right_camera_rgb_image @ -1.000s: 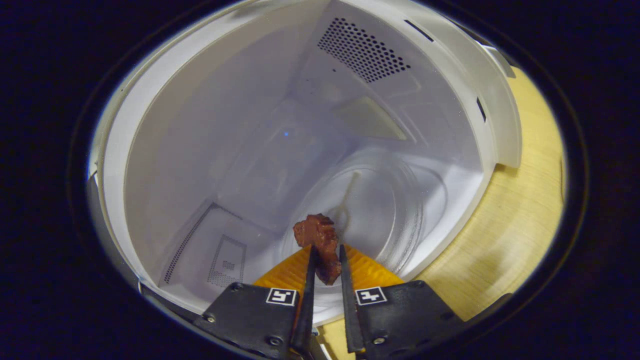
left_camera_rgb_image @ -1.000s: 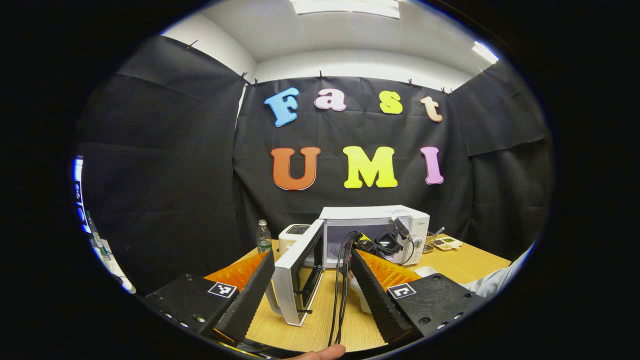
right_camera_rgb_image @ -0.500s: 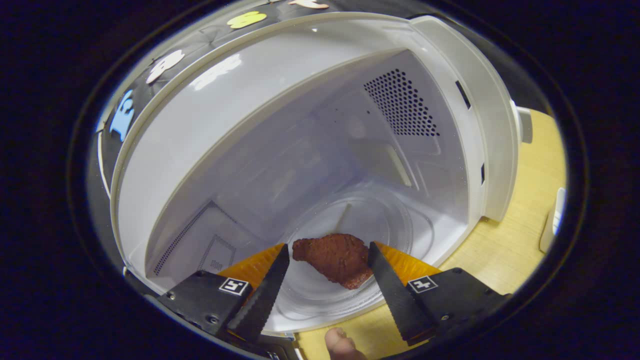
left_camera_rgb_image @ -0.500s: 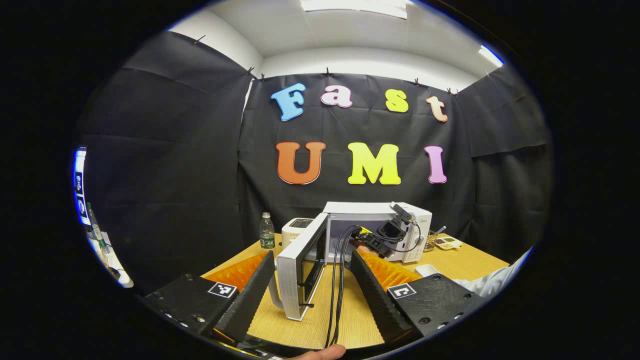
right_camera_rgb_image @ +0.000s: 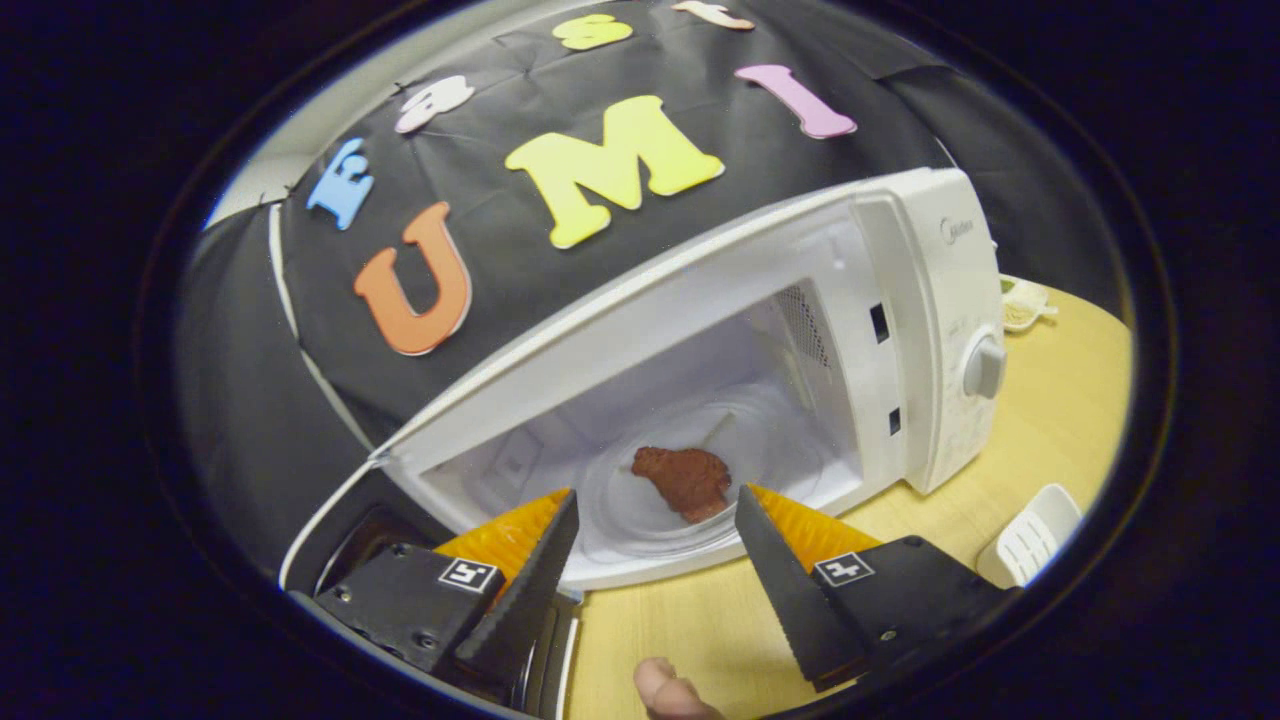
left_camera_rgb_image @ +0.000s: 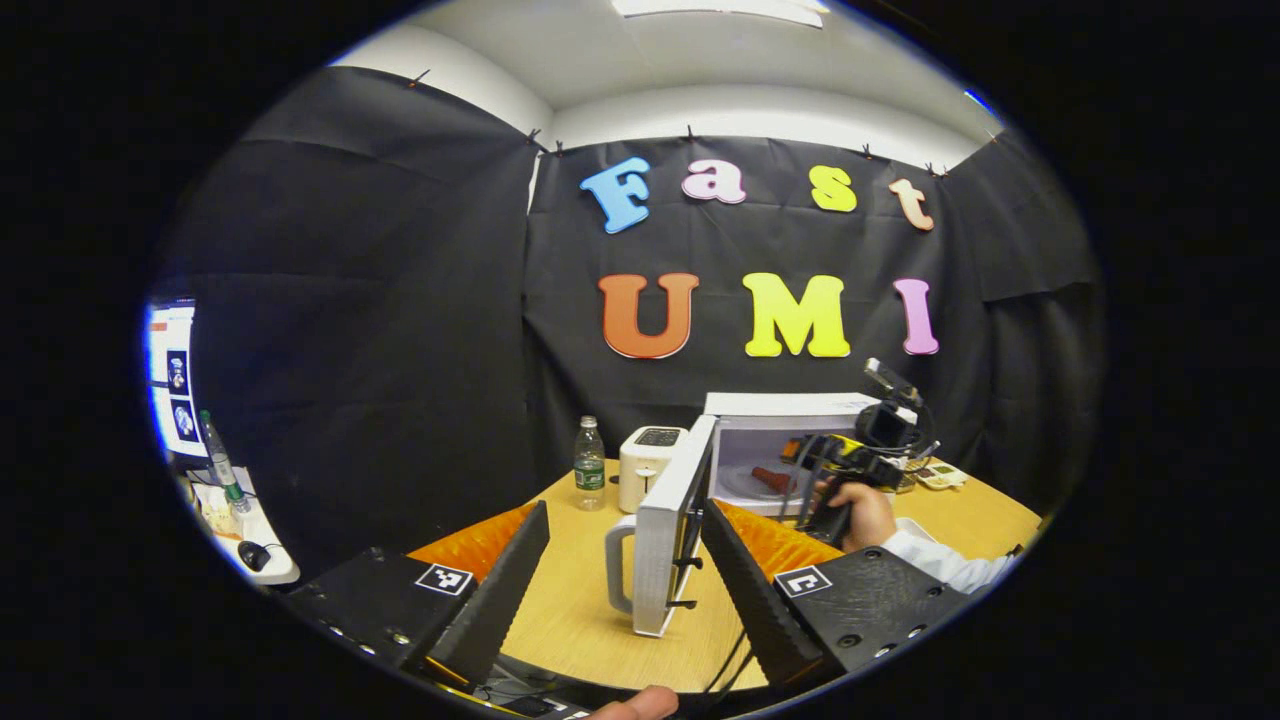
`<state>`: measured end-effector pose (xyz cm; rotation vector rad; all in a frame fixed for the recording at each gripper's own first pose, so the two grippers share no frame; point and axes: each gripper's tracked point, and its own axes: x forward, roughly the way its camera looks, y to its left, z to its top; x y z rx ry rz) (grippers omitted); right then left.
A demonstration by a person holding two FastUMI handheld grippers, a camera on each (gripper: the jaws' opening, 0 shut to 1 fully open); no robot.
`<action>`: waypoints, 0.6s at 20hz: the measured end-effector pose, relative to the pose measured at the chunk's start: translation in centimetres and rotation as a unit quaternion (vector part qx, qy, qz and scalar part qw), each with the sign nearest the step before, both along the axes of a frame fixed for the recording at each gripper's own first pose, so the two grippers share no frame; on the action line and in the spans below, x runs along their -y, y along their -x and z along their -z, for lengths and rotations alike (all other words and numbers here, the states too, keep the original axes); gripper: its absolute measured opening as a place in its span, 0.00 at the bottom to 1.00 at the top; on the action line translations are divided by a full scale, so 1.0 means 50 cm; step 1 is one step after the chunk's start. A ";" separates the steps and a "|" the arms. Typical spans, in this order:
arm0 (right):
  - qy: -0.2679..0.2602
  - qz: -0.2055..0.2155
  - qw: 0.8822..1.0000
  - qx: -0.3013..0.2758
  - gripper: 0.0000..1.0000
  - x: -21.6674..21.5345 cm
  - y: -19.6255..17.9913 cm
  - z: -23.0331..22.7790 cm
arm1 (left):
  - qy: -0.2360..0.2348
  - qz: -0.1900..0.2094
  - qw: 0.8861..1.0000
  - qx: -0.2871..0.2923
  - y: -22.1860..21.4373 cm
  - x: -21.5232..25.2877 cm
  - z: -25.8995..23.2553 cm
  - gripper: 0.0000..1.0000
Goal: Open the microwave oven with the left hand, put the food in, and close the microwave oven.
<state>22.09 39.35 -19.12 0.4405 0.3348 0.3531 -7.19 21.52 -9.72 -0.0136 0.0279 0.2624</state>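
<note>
A light wooden table (left_camera_rgb_image: 570, 610) carries everything. Toward its far edge stands a white microwave oven (left_camera_rgb_image: 790, 405), door (left_camera_rgb_image: 665, 535) swung open over the middle of the surface. Just beside it along the far edge sits a white toaster (left_camera_rgb_image: 645, 465), then a clear water bottle (left_camera_rgb_image: 590, 465). Near the right edge lie a small white slotted dish (right_camera_rgb_image: 1030, 545) and a tray of small items (left_camera_rgb_image: 940, 475).

White microwave (right_camera_rgb_image: 930, 300), reddish-brown food (right_camera_rgb_image: 683, 479), light wood table (right_camera_rgb_image: 1060, 430), perhaps cream toaster (left_camera_rgb_image: 645, 455)
</note>
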 end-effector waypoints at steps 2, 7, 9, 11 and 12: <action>0.020 -0.027 0.999 0.024 1.00 0.042 0.066 -0.026 | 0.022 -0.008 1.000 0.012 0.003 -0.017 -0.018 0.94; 0.078 -0.051 0.992 0.083 1.00 0.197 0.176 -0.092 | 0.039 -0.047 0.998 0.014 0.007 -0.091 -0.016 0.70; 0.108 -0.037 0.985 0.127 1.00 0.269 0.200 -0.134 | 0.036 -0.039 0.999 0.007 -0.007 -0.095 -0.002 0.31; 0.137 -0.020 0.980 0.144 1.00 0.335 0.220 -0.150 | 0.017 -0.042 0.999 -0.004 -0.025 -0.112 0.018 0.00; 0.143 -0.019 0.978 0.154 1.00 0.360 0.232 -0.163 | 0.017 -0.043 0.999 -0.012 -0.030 -0.114 0.024 0.00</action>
